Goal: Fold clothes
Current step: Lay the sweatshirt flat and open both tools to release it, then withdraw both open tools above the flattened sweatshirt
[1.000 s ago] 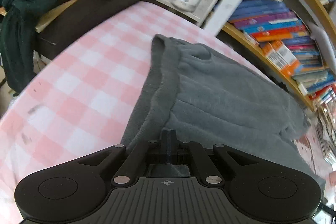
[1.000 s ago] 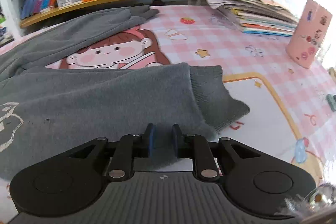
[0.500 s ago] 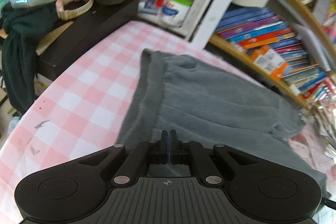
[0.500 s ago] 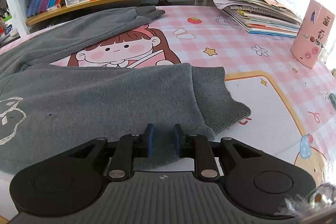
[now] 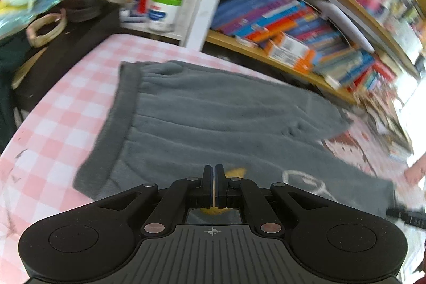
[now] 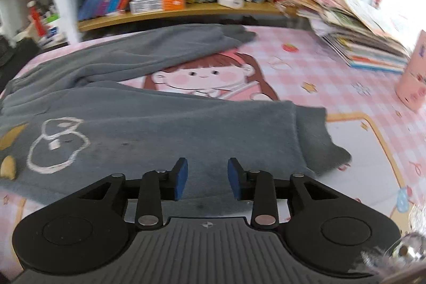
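Grey trousers (image 6: pixel 165 129) lie flat on the pink checked worktop (image 5: pixel 61 113).
The left gripper (image 5: pixel 213 184) has its jaws pressed together above the cloth; the right gripper (image 6: pixel 207 178) has its jaws spread over one leg.

Gray fleece sweatpants (image 6: pixel 165 129) are lying spread flat on the table, legs splayed apart, ribbed waistband (image 5: pixel 117 124) at one end.
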`<state>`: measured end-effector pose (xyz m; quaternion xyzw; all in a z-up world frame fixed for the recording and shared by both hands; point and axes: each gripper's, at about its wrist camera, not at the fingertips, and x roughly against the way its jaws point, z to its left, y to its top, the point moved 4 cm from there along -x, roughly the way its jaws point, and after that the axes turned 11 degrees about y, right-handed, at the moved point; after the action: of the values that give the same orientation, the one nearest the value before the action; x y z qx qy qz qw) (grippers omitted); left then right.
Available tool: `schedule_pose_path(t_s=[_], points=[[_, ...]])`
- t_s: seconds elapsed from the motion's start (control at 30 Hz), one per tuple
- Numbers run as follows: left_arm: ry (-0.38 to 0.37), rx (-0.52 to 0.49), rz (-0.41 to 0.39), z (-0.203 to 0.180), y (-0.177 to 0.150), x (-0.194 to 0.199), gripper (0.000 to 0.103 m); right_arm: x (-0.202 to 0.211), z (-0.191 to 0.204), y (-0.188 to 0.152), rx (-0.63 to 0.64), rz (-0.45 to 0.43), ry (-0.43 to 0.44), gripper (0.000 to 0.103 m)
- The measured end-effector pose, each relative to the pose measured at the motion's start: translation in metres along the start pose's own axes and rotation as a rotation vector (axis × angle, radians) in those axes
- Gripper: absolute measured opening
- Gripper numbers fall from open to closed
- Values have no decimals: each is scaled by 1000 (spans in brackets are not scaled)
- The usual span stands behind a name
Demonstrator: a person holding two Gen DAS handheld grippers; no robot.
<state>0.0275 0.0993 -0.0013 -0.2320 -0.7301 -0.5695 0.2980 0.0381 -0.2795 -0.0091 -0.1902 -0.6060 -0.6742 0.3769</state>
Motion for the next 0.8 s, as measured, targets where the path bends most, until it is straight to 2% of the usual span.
schedule_pose_path(t_s=[0.27, 0.47, 0.53, 0.7, 0.8], points=[[-14, -74, 35, -24, -14, 1, 5, 2, 21, 2, 78, 9, 77, 39], [-1, -96, 36, -35, -15, 1, 8, 0, 19, 6, 98, 8, 107, 42], [6, -98, 29, -36, -14, 2, 22, -1, 17, 8, 102, 6, 116, 43], [28, -96, 12, -40, -11, 4, 33, -4, 11, 15, 102, -2, 138, 45], [48, -94, 2, -41, -8, 4, 50, -7, 8, 19, 104, 1, 151, 47]])
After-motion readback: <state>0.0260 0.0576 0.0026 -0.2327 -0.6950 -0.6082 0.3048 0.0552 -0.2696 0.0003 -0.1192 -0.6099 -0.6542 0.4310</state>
